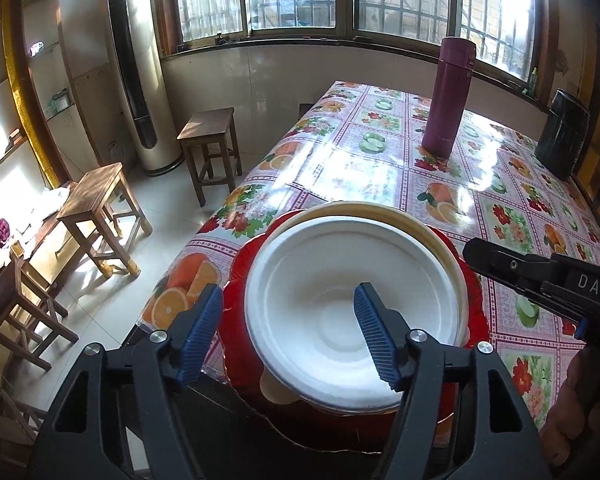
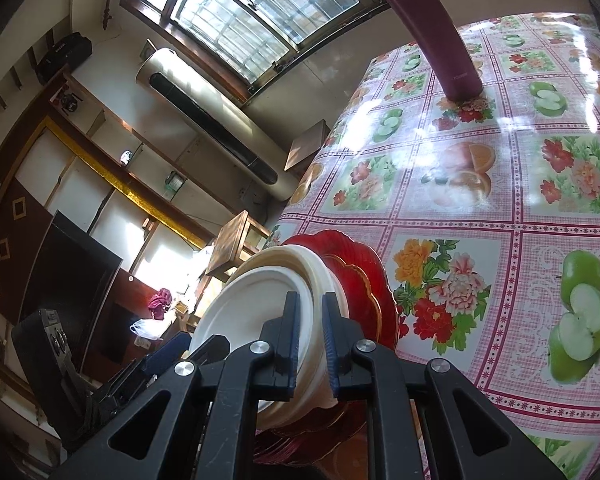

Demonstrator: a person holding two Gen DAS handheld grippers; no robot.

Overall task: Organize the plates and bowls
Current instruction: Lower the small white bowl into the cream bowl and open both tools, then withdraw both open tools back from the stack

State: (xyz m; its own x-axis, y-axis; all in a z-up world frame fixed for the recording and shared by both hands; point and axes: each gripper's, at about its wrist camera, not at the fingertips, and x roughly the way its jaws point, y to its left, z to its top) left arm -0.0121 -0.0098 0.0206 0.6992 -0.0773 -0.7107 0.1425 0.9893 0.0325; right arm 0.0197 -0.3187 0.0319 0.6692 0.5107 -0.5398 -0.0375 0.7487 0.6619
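Left wrist view: white bowl (image 1: 352,312) on top of a cream plate (image 1: 380,210), both on a red plate (image 1: 236,320), right at the near corner of the table (image 1: 380,168). Looks like part of the red plate pokes out past the table edge, with the floor (image 1: 168,208) far below.

Left hand-held gripper (image 1: 290,290) wide apart, one finger above the inside of the white bowl, the other out past its left side, holding nothing. Right hand-held gripper (image 2: 310,300) nearly together, clamped on the edge of the cream plate, with the edge of the white bowl pinched in too.

Could go wrong in a few ways:
- Only one small pinch on one side, so a lift from there may tip the white bowl and cream plate and let them slide off
- Light, thin-looking white bowl, so may bend or pop out of the pinch
- Any push toward the corner may shove the red plate off the table, and probably break it on the floor
- A quick swing across the table may knock over the tall purple bottle (image 1: 448,96)

Safer with a grip from the left side first
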